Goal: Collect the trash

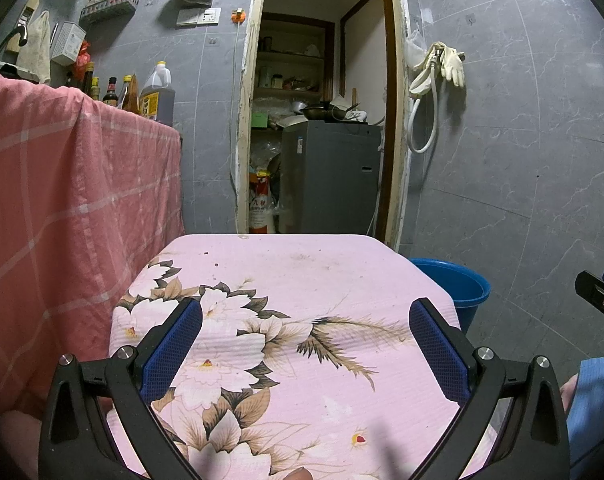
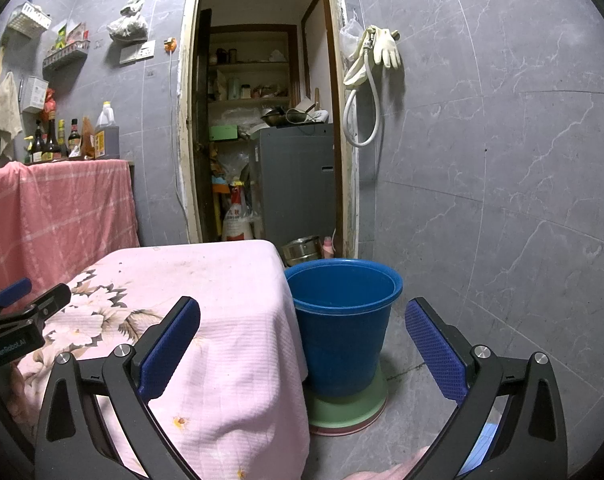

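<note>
Left wrist view, left to right: pink checked cloth (image 1: pixel 73 184) hangs at 9 o'clock with sauce bottles (image 1: pixel 113 90) and an oil jug (image 1: pixel 157 92) lined up behind its top edge. Your left gripper (image 1: pixel 306 322) sits at 6 o'clock over the floral pink tablecloth (image 1: pixel 302 280), jaws spread wide, nothing between the blue pads (image 1: pixel 181 344). I can't make out any trash on the cloth, only small dark specks near its far edge. Open doorway (image 1: pixel 322 100) at 12 with a grey appliance (image 1: pixel 330 176) inside. Blue bucket (image 1: pixel 458 288) peeks out at 3, just beside the table's right corner. Rubber gloves (image 1: pixel 450 62) and a hose (image 1: pixel 426 120) hang at 2.

Right wrist view: your left gripper shows at 9 over the cloth. Your right gripper (image 2: pixel 302 320) is at 6, jaws also wide, holding nothing, straddling the table's right edge and the bucket. Bucket stands upright on a green base (image 2: pixel 348 408) on the floor, touching the draped cloth. Inside looks bare blue. A metal pot (image 2: pixel 302 250) sits behind it at the doorway
</note>
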Action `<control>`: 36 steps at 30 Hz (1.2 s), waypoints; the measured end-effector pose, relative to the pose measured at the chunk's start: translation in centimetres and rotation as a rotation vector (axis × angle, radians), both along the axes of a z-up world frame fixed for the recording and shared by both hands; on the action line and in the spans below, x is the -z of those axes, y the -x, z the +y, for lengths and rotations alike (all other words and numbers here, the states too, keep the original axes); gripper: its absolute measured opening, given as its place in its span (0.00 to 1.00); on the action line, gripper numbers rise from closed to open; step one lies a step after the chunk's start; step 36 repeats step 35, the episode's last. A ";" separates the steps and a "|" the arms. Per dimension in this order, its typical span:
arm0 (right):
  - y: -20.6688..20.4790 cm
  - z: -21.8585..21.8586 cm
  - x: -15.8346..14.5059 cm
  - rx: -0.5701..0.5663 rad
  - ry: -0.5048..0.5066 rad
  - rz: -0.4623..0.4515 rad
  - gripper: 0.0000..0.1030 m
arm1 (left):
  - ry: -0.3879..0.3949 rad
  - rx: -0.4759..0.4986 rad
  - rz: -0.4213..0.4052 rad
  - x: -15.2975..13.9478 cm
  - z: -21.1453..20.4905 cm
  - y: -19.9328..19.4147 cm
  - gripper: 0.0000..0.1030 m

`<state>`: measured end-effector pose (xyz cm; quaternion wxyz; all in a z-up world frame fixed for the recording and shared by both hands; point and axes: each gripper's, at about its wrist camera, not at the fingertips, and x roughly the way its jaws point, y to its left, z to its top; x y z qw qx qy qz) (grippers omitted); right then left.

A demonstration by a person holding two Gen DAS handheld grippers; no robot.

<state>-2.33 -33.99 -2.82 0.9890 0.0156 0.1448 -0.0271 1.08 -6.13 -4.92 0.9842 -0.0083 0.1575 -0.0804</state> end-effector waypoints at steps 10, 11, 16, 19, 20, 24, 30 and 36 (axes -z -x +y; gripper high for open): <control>0.0 0.1 0.0 0.000 0.000 0.001 1.00 | 0.002 0.000 0.002 0.0 0.0 0.0 0.98; 0.0 0.1 0.0 0.000 0.000 0.001 1.00 | 0.002 -0.001 0.001 -0.1 -0.1 0.0 0.98; 0.0 0.1 0.0 0.001 0.000 0.000 1.00 | 0.002 -0.008 0.004 0.1 0.2 -0.1 0.98; 0.1 0.1 0.0 0.001 0.000 0.000 1.00 | 0.002 -0.024 0.004 0.5 0.4 -0.1 0.98; 0.0 0.1 0.0 0.001 -0.001 0.001 1.00 | 0.004 -0.026 0.005 0.5 0.5 -0.1 0.98; 0.0 0.2 0.0 0.001 0.000 0.001 1.00 | 0.009 -0.042 0.011 0.8 0.8 0.0 0.98; 0.1 0.2 -0.1 0.002 -0.001 0.001 1.00 | 0.011 -0.042 0.018 0.7 1.0 -0.1 0.98; 0.0 0.1 -0.1 0.001 -0.002 0.001 1.00 | 0.009 -0.038 0.018 0.6 1.1 -0.1 0.98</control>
